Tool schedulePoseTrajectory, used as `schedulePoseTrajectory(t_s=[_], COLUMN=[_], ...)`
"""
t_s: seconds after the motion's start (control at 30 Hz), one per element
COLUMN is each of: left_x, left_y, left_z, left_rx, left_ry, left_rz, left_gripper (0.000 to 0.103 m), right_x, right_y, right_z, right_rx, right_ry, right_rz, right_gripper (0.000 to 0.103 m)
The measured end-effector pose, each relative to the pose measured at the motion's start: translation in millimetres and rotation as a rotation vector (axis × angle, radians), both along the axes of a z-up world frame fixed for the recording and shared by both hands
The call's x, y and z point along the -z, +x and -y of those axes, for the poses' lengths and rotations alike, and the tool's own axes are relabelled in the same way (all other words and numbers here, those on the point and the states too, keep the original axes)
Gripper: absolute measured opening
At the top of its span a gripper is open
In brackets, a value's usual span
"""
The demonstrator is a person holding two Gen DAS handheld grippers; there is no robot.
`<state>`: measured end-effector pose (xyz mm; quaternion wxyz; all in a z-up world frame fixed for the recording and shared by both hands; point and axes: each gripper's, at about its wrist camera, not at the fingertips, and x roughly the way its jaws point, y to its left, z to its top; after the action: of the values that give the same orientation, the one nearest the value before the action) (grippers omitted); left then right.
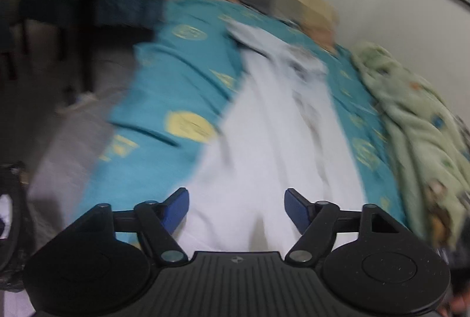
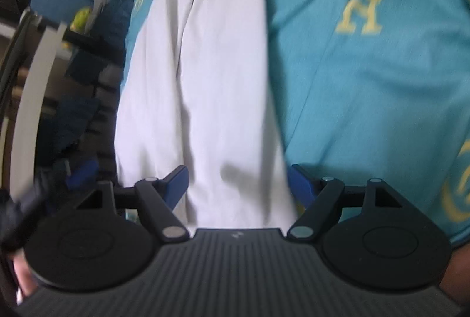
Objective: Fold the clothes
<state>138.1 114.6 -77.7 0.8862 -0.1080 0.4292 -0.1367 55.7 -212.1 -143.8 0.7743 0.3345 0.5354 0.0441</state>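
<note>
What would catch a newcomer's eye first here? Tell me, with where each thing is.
A long white garment lies lengthwise down the middle of a teal bedspread with yellow emblems. The left gripper and right gripper both stand open at its near end, gripping nothing. A pale green blanket is bunched along the bed's right edge by the wall.

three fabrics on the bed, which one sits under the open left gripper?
The white garment. It runs up from between the left gripper's open jaws. The teal sheet with yellow prints lies beneath it, and the green blanket is off to the right.
</note>
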Motion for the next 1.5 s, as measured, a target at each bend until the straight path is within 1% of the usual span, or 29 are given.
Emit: schedulePoseTrajectory(t_s=[0.07, 0.1, 0.13, 0.17, 0.2, 0.23, 0.27, 0.3, 0.33, 0.37, 0.43, 0.5, 0.57, 0.67, 0.73, 0.77, 0.83, 0.93, 0.97, 1.03, 1.17, 1.2, 1.23, 1.27, 1.3, 1.33, 1.37, 1.43, 1.5], left_x=[9, 15, 22, 28, 34, 39, 44, 48, 51, 54, 54, 53, 50, 45, 43, 42, 42, 50, 53, 55, 55, 54, 53, 52, 51, 50, 48, 42, 27], left_y=[11, 16, 19, 24, 27, 29, 31, 32, 30, 27, 22, 18, 15, 5, 0, -2, -3, -4, -5, -7, -14, -15, -16, -17, -19, -19, -20, -22, -28], left_z=[-6, -6, -4, 0, 3, 6, 9, 11, 13, 13, 13, 14, 20, 31, 38, 39, 41, 47, 49, 56, 67, 69, 69, 70, 70, 69, 68, 68, 64], left_rx=[-0.037, -0.036, -0.027, -0.013, -0.001, 0.008, 0.016, 0.021, 0.021, 0.017, 0.026, 0.047, 0.094, 0.163, 0.172, 0.165, 0.162, 0.178, 0.183, 0.198, 0.248, 0.254, 0.252, 0.25, 0.249, 0.249, 0.253, 0.257, 0.244], left_ry=[0.015, 0.018, 0.028, 0.042, 0.054, 0.059, 0.065, 0.075, 0.085, 0.089, 0.076, 0.057, 0.043, 0.051, 0.099, 0.123, 0.135, 0.136, 0.148, 0.186, 0.207, 0.215, 0.224, 0.233, 0.237, 0.22, 0.201, 0.189, 0.154], left_rz=[-0.038, -0.072, -0.103, -0.128, -0.152, -0.175, -0.196, -0.21, -0.216, -0.22, -0.232, -0.244, -0.246, -0.26, -0.258, -0.257, -0.279, -0.348, -0.363, -0.361, -0.359, -0.354, -0.345, -0.335, -0.326, -0.319, -0.314, -0.274, -0.208], left_gripper=[0.077, 0.077, 0.077, 0.077, 0.077, 0.077, 0.077, 0.077, 0.078, 0.079, 0.08, 0.08, 0.08, 0.08, 0.08, 0.08, 0.08, 0.08, 0.08, 0.08, 0.079, 0.074, 0.066, 0.06, 0.039, 0.01, 0.006, 0.004, 0.003], right_x=[2, 2, 1, 0, -1, -2, -3, -5, -7, -11, -22, -40, -56, -68, -68, -65, -57, -58, -58, -57, -54, -53, -53, -53, -53, -53, -53, -52, -52], right_y=[0, 0, 0, 0, -1, -3, -4, -5, -6, -8, -13, -18, -21, -24, -23, -23, -24, -25, -25, -25, -26, -26, -25, -25, -25, -24, -24, -22, -23], right_z=[-16, -23, -28, -33, -37, -40, -43, -46, -46, -45, -40, -33, -23, -5, 5, 10, 17, 14, 13, 14, 15, 13, 12, 10, 8, 8, 8, 12, 20], right_rx=[-0.063, -0.084, -0.104, -0.123, -0.138, -0.151, -0.164, -0.176, -0.181, -0.18, -0.166, -0.143, -0.115, -0.062, -0.017, 0.001, 0.029, 0.031, 0.027, 0.023, 0.012, 0.005, -0.004, -0.012, -0.018, -0.022, -0.026, -0.016, 0.018], right_ry=[-0.078, -0.129, -0.157, -0.174, -0.191, -0.211, -0.234, -0.257, -0.278, -0.287, -0.27, -0.241, -0.217, -0.213, -0.191, -0.165, -0.125, -0.117, -0.115, -0.096, -0.05, -0.053, -0.06, -0.066, -0.071, -0.074, -0.073, -0.061, -0.018], right_rz=[-0.016, -0.018, -0.016, -0.012, -0.009, -0.008, -0.008, -0.007, -0.005, 0.004, 0.038, 0.091, 0.141, 0.196, 0.212, 0.214, 0.223, 0.255, 0.261, 0.265, 0.271, 0.273, 0.275, 0.278, 0.282, 0.285, 0.29, 0.289, 0.281], right_gripper=[0.076, 0.075, 0.077, 0.076, 0.073, 0.063, 0.047, 0.036, 0.016, 0.011, 0.009, 0.008, 0.008, 0.008, 0.008, 0.008, 0.008, 0.008, 0.008, 0.008, 0.008, 0.008, 0.008, 0.008, 0.008, 0.008, 0.008, 0.008, 0.008])
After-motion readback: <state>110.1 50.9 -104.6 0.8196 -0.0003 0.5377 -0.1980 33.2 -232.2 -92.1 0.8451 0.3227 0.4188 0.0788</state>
